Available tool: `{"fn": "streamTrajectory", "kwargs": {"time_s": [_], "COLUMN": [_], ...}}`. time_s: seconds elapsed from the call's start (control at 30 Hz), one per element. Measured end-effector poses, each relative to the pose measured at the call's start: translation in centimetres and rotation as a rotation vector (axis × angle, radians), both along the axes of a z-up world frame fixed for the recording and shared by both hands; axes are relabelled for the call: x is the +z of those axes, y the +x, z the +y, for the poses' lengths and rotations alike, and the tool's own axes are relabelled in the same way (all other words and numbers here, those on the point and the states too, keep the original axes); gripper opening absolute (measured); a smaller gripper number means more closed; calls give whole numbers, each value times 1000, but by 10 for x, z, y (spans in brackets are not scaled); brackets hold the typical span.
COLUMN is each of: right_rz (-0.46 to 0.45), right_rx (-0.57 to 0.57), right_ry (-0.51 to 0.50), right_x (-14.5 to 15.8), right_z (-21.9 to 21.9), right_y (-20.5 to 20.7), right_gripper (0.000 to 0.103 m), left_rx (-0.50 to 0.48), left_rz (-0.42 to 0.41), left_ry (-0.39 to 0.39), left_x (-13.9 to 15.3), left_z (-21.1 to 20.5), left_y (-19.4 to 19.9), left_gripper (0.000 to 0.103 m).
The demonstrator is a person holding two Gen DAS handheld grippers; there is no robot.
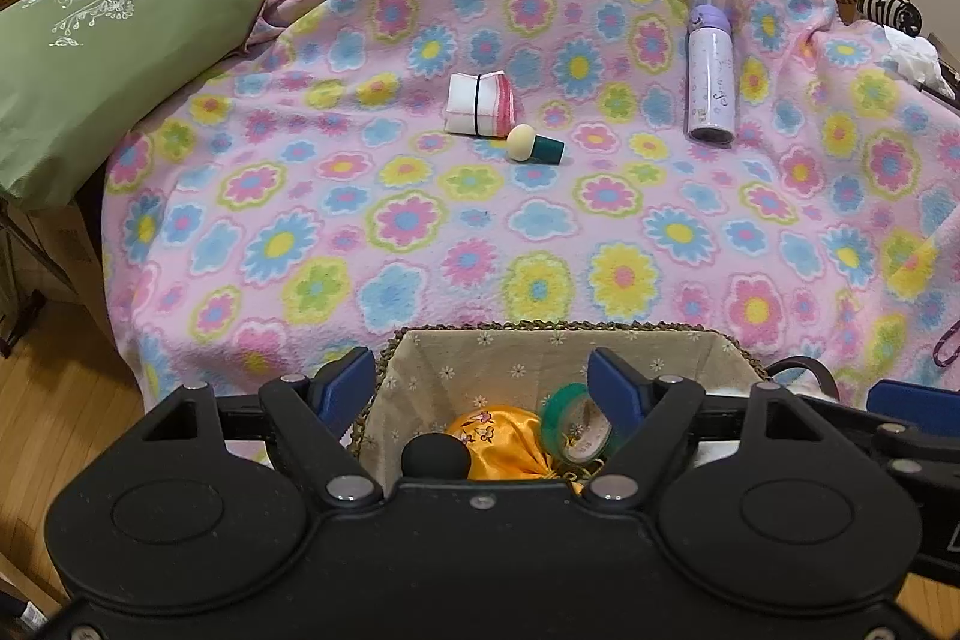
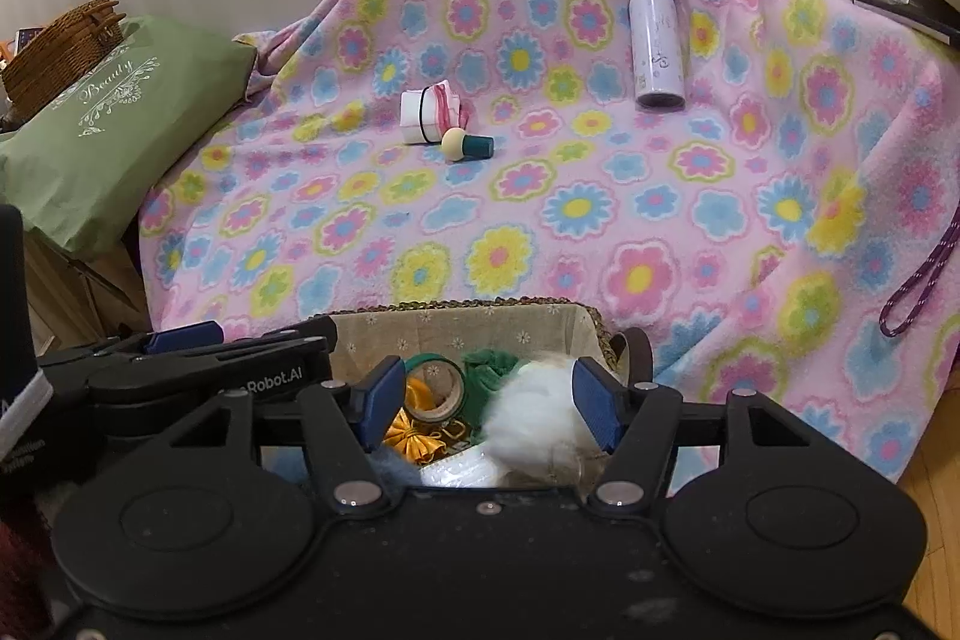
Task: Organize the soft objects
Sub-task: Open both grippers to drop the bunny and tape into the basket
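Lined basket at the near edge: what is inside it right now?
In the basket: a white fluffy ball, green tape roll, orange satin pouch, green cloth and a black round-ended item. The basket's floor and lower contents are covered.

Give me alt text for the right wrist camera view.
The right gripper hangs open over a lined basket, a white fluffy ball between its jaws. Beyond, a flowered blanket holds a purple bottle.
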State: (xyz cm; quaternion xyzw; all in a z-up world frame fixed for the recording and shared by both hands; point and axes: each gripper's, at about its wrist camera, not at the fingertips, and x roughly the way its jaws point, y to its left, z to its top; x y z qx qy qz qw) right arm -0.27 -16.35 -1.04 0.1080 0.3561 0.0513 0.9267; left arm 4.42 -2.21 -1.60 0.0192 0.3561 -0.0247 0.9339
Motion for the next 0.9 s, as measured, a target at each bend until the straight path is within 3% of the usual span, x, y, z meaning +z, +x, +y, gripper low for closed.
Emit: {"fn": "streamTrajectory", "kwargs": {"time_s": [0.1,0.9], "right_rz": [0,10], "right_rx": [-8,-48], "right_ry": [-4,-2], "right_x": [0,-1], "right_z": [0,-4], "right_y": [0,-2], "right_gripper": [62,64], "left_rx": [-1,1], "left_rz": [3,14], "left_ry": [1,4], "left_x": [-1,-3], "left_z": [0,1], "left_y": [0,1], "left_gripper": [80,80]}}
